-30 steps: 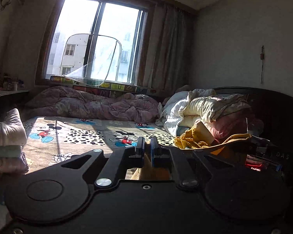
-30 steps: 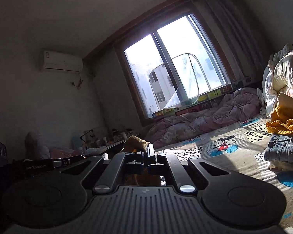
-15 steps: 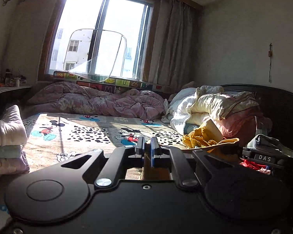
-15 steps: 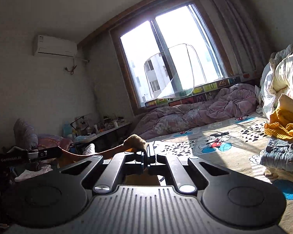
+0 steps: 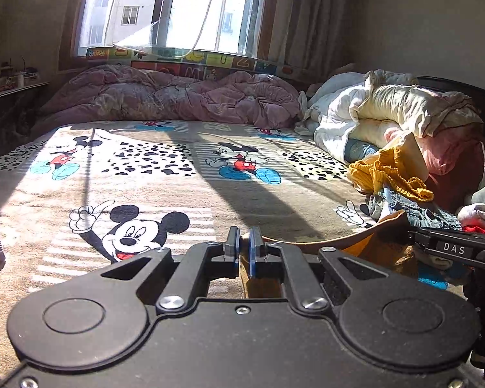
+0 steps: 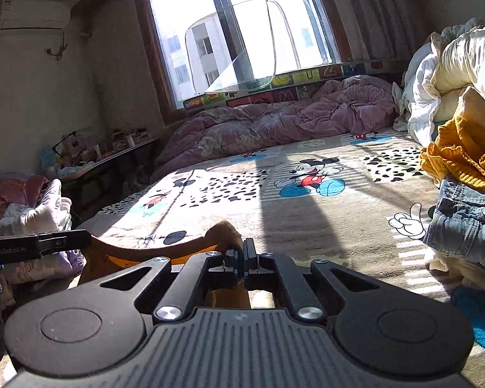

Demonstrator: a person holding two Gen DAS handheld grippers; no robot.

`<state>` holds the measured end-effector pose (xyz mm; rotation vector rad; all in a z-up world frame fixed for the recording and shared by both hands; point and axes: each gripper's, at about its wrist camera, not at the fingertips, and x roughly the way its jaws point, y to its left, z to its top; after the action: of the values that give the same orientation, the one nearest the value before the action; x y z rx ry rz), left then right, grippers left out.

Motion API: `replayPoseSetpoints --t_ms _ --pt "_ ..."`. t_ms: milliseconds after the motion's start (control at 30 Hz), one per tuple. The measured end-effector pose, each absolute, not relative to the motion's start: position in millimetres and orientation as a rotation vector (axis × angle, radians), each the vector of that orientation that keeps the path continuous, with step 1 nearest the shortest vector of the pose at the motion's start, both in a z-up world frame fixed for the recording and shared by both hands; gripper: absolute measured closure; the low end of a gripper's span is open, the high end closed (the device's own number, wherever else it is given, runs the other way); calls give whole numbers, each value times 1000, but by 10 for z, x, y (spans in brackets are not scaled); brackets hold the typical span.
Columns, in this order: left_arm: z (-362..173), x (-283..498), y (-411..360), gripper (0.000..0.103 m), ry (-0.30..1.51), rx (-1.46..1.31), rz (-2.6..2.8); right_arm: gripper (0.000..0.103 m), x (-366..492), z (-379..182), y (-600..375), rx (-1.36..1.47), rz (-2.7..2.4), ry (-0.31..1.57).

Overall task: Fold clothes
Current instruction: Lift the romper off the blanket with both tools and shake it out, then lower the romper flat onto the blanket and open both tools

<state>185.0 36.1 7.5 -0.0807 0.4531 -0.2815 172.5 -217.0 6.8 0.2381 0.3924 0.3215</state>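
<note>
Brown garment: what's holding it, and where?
Both: left gripper and right gripper are each shut on the top edge of the brown garment, which spans between them.

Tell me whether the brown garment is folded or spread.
Spread: the brown garment stretches taut between left tongs and right tongs.

Between our left gripper (image 5: 244, 246) and right gripper (image 6: 241, 256), both black, we see a tan-orange garment (image 5: 376, 246). Ahead of both lies a beige bedsheet (image 5: 184, 190) printed with Mickey Mouse figures and black spots. Beyond it is a mauve quilt (image 5: 177, 97). Right of our right gripper sit a mustard-yellow knit (image 6: 462, 155) and blue denim (image 6: 465, 220).
</note>
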Motion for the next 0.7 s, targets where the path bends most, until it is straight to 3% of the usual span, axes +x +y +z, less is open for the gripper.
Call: replayPoseSetpoints --t_ms 267,333,367,400,433,700 --pt "-518 2545 282 98 631 -84 -225 97 2369 -503 -2181 238 269 550" --pt "-605 2588 310 93 672 -86 -203 84 2481 -667 -2175 250 236 617" --pt "-648 2610 324 81 693 -86 -192 68 2495 -729 -2202 272 225 640" --pt "-691 2631 338 74 714 -87 -181 63 2508 -791 -2230 294 214 663" --pt "-735 2653 351 66 735 -88 -170 63 2498 -828 -2260 317 207 673" --pt "-583 1994 680 61 701 -163 -139 45 1901 -753 -2606 484 182 620"
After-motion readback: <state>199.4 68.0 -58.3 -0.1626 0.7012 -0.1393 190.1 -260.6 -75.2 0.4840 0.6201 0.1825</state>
